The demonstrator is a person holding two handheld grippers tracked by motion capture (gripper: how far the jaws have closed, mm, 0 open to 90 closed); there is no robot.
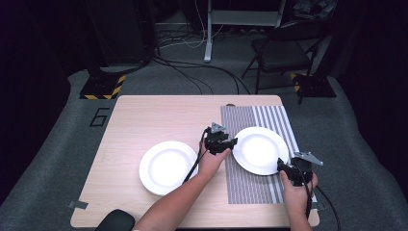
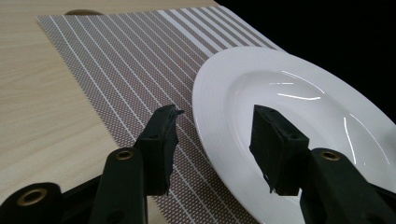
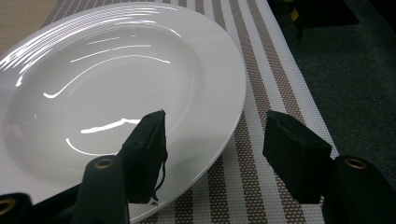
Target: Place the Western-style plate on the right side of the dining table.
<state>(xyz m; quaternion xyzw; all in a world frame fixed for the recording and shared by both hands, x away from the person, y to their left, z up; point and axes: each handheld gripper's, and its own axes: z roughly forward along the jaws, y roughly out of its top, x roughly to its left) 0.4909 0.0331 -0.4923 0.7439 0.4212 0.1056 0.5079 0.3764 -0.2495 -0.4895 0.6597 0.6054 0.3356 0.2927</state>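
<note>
On the high view I read the wooden tabletop from the left: a white plate sits alone on the bare wood, apart from everything else. Just right of it my left gripper reaches in over the left edge of the striped mat. In the left gripper view its jaws are spread, one over the mat and one over the near rim of the second plate, so the rim lies between them with clear gaps on both sides; nothing is gripped.

That second plate rests flat on the mat, toward the right half of the tabletop. At its lower right edge I see my right gripper, held in a hand. In the right gripper view its jaws also stand released, one above the second plate inside the rim, the other out over the mat, straddling the rim without pinching it.

Beyond the tabletop, a folding chair stands on the grey floor.
</note>
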